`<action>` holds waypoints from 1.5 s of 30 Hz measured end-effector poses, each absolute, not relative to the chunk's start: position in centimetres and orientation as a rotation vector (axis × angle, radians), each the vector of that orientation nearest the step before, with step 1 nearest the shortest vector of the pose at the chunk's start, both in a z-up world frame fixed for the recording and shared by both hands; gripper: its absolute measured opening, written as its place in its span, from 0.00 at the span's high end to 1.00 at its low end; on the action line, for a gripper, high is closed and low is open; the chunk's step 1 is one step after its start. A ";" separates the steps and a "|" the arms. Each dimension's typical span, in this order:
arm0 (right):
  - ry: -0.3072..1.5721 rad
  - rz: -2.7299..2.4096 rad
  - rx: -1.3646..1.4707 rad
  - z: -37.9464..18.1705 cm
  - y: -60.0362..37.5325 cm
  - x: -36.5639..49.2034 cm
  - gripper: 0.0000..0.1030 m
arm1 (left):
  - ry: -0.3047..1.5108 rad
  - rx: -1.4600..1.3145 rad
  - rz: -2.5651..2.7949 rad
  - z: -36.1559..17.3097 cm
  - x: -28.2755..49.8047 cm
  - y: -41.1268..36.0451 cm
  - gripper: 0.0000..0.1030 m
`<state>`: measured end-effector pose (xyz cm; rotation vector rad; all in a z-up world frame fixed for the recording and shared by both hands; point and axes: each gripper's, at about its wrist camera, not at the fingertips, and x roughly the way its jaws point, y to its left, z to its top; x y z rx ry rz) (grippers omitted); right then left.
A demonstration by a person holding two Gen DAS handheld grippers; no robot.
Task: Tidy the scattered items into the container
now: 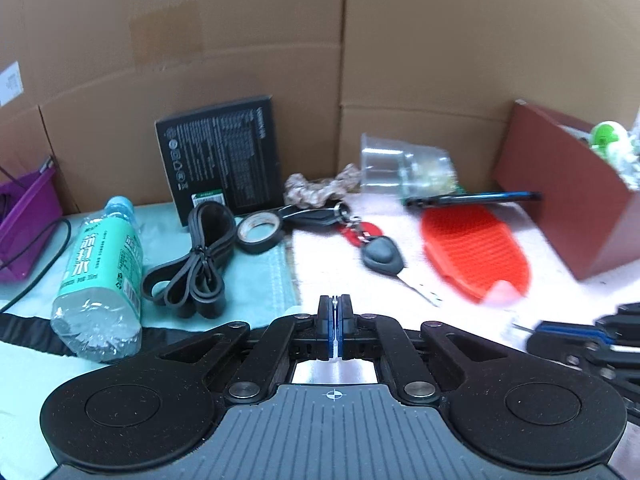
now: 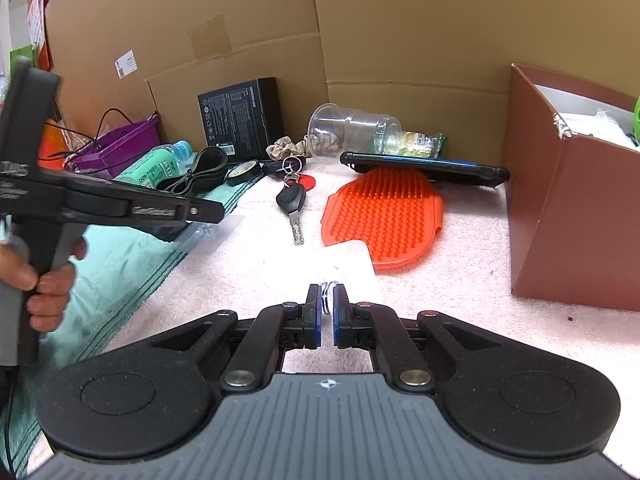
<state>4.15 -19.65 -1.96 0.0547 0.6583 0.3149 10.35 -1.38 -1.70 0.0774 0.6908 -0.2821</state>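
Right gripper (image 2: 327, 300) hovers low over the desk's near edge, jaws narrowed on a small ringed thing beneath a white card (image 2: 344, 264), apparently gripping it. Left gripper (image 1: 334, 312) has its jaws pressed together, holding nothing. Mid-desk lie the orange brush (image 2: 380, 216) and car key (image 2: 292, 200); the brown box (image 2: 572, 216) stands at the right edge. Judging so, a pickup is underway; next, carry it right and release above the box's opening.
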 end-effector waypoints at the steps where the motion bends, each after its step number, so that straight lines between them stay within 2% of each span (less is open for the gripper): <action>1: 0.657 0.315 0.050 -1.9 -19.6 4.1 0.94 | 0.685 0.079 -0.288 -1.5 9.9 -1.5 1.00; 6: 0.653 0.312 0.037 -2.0 -19.5 4.1 0.90 | 0.674 0.079 -0.313 -1.0 8.3 -1.9 1.00; 17: 0.650 0.320 -0.054 -2.2 -18.4 4.7 0.89 | 0.692 0.063 -0.333 -1.3 7.6 -2.5 1.00; 20: 0.647 0.308 -0.072 -2.4 -18.1 4.5 0.96 | 0.697 0.065 -0.335 -1.5 7.5 -2.7 1.00; 27: 0.628 0.317 -0.015 -1.4 -18.9 3.7 0.97 | 0.684 0.059 -0.349 -0.8 6.5 -2.8 1.00; 36: 0.518 0.324 0.024 1.8 -20.1 1.3 0.97 | 0.615 0.075 -0.418 2.2 5.7 -5.2 1.00; 45: 0.389 0.239 0.036 5.5 -24.0 -1.0 0.97 | 0.523 0.082 -0.545 7.0 5.9 -11.1 1.00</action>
